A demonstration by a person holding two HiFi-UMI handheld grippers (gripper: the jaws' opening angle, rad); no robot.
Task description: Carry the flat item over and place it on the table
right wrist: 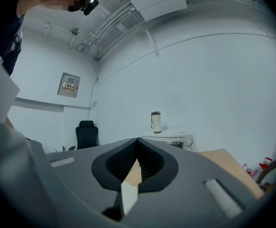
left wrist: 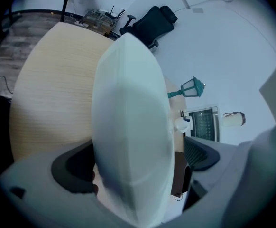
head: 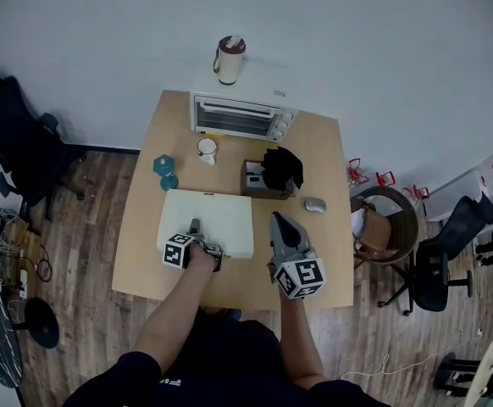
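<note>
At your far left, a black office chair (head: 13, 134) stands on the wood floor beside the tabletop (head: 136, 261). A teal lantern (head: 163, 164) sits on the tabletop's left part, just beyond the far left corner of the flat item (head: 221, 219).

Your left tool (head: 196, 226) tilts down onto the near left edge of that flat item, a white rectangular sheet that lies on the tabletop in front of you, near its front middle. In the left gripper view the tool's jaws are spread wide. The white sheet runs between them, and a gap shows beside the right pad, so neither pad presses on it. Whether the near edge lies fully flat, you cannot tell.

Beyond the sheet stands a white cup (head: 207, 149). Behind the cup, a toaster oven (head: 242, 115) sits at the back edge, with a white flask (head: 229, 58) on top. To the right of the cup is a brown box (head: 259, 181) with a black cloth (head: 283, 166) draped over it.

Your right tool (head: 279, 220) is held level, just right of the sheet in the head view, pointing away from you. Its jaws are pressed together at the tips and pinch nothing.

Farther right lies a grey mouse (head: 315, 204). Off the tabletop stand a round stool (head: 390, 223) and another black chair (head: 450, 240).
</note>
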